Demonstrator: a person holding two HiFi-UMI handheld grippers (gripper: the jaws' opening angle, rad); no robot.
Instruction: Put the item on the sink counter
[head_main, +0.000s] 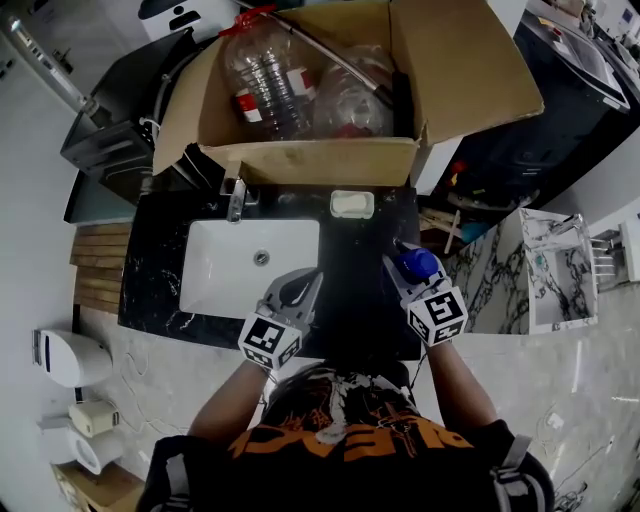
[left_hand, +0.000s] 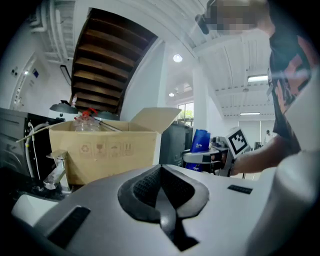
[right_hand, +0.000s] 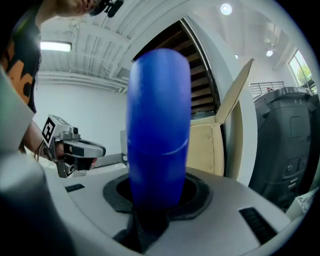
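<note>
While the blue bottle (head_main: 417, 263) is clamped upright between the jaws of the right hand-held gripper (head_main: 408, 272), it is held by the right edge of the black counter (head_main: 355, 300), just right of the white basin (head_main: 225, 270). Contact with the counter cannot be confirmed. The placing step is judged to be in hand, with the bottle not yet set down. The next move calls for its base to be seated flat on bare counter between basin and right edge, and only then for the jaws to be parted. The jaws of the left hand-held gripper (head_main: 300, 292) are pressed together with nothing between them.

One blue bottle, two hand-held grippers, one basin, one faucet (head_main: 236, 200), one soap dish (head_main: 352, 204) and one cardboard box (head_main: 320, 160) at the far edge are counted. Two clear plastic bottles (head_main: 265, 80) can be made out inside the box.
</note>
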